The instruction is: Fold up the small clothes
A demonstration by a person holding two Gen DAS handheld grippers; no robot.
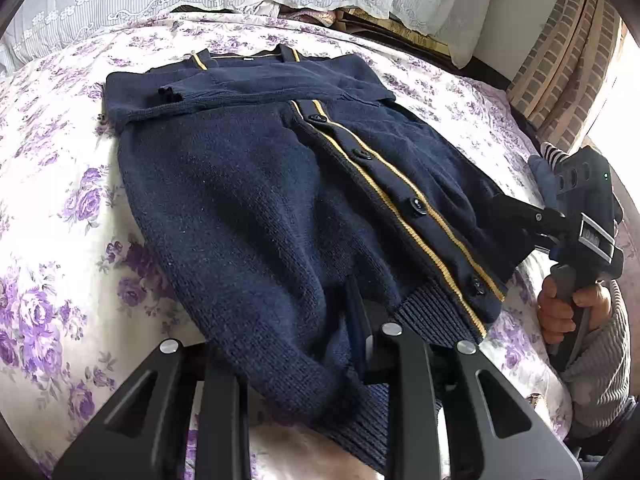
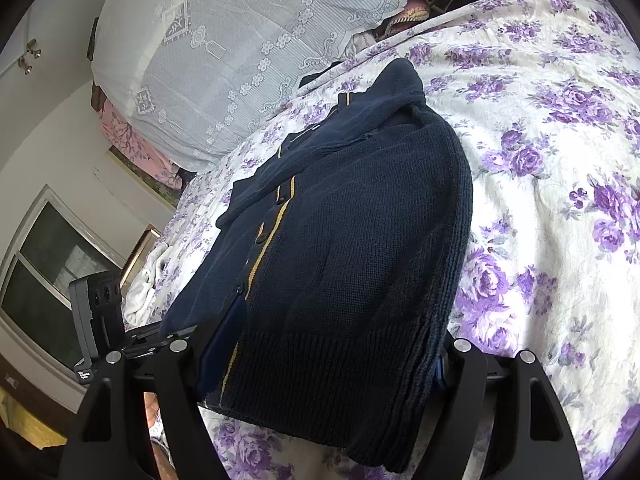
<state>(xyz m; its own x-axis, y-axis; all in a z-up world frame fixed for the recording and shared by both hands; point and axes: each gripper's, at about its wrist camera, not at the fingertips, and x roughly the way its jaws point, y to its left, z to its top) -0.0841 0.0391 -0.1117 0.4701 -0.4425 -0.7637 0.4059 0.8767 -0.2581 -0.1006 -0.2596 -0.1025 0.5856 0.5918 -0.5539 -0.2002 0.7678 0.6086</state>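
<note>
Both tools clamp navy cardigan hem; cardigan stretches ahead over floral bedspread.

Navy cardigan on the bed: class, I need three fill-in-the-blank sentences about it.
1. The cardigan lies on a bedspread printed with ___ flowers.
2. The stripes beside its buttons are ___.
3. The left gripper and the right gripper both hold the cardigan's ribbed ___.

Answers: purple; yellow; hem
</note>
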